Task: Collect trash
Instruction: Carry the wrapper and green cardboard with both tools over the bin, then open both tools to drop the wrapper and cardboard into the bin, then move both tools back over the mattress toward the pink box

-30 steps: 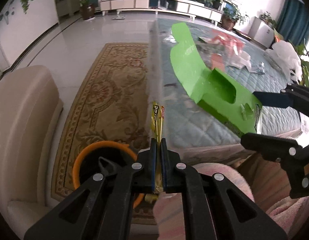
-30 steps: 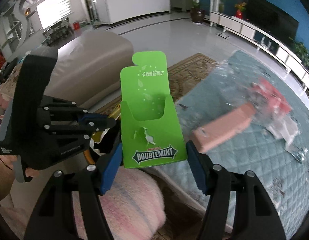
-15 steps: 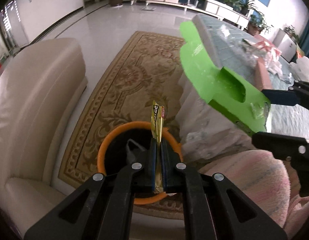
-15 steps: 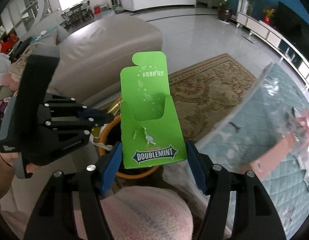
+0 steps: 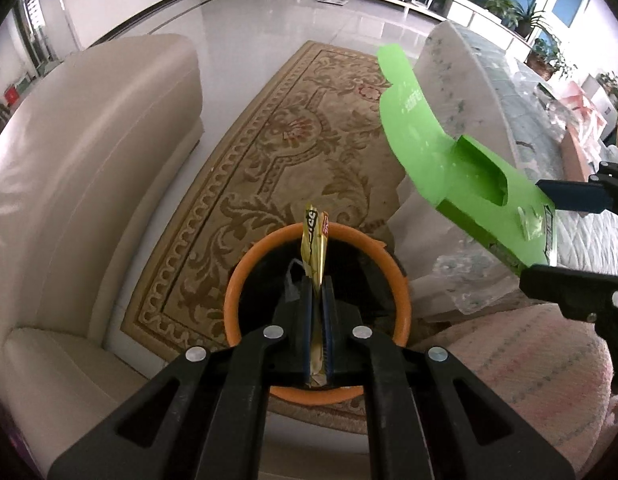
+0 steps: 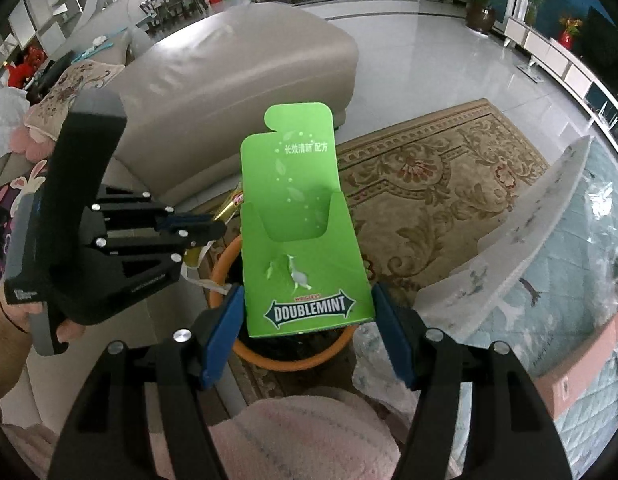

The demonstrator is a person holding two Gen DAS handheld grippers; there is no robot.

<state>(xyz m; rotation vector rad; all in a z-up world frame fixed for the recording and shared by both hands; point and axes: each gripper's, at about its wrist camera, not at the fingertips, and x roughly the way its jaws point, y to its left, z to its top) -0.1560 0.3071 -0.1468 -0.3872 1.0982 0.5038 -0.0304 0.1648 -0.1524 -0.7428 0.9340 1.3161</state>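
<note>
My left gripper (image 5: 317,286) is shut on a thin gold wrapper (image 5: 315,236) that stands up between its blue pads, directly above the orange-rimmed bin (image 5: 237,300) on the floor. My right gripper (image 6: 307,320) is shut on a green Doublemint cardboard box (image 6: 301,240), its pads pressing both sides, with the bin's rim (image 6: 219,268) partly hidden below it. From the left wrist view the green box (image 5: 449,168) hangs to the right of the bin. In the right wrist view the left gripper (image 6: 219,230) sits at the left, held by a hand (image 6: 69,326).
A beige sofa (image 5: 89,152) stands left of the bin on a patterned rug (image 5: 293,140). A table with a teal quilted cover (image 6: 581,288) and plastic sheet lies to the right, with a pink box (image 6: 581,372) and crumpled wrappers (image 5: 573,100). A pink-clad knee (image 6: 309,436) is below the grippers.
Both grippers have swung left and down, away from the table to above the orange bin. The wrapper and the green box stay held.
</note>
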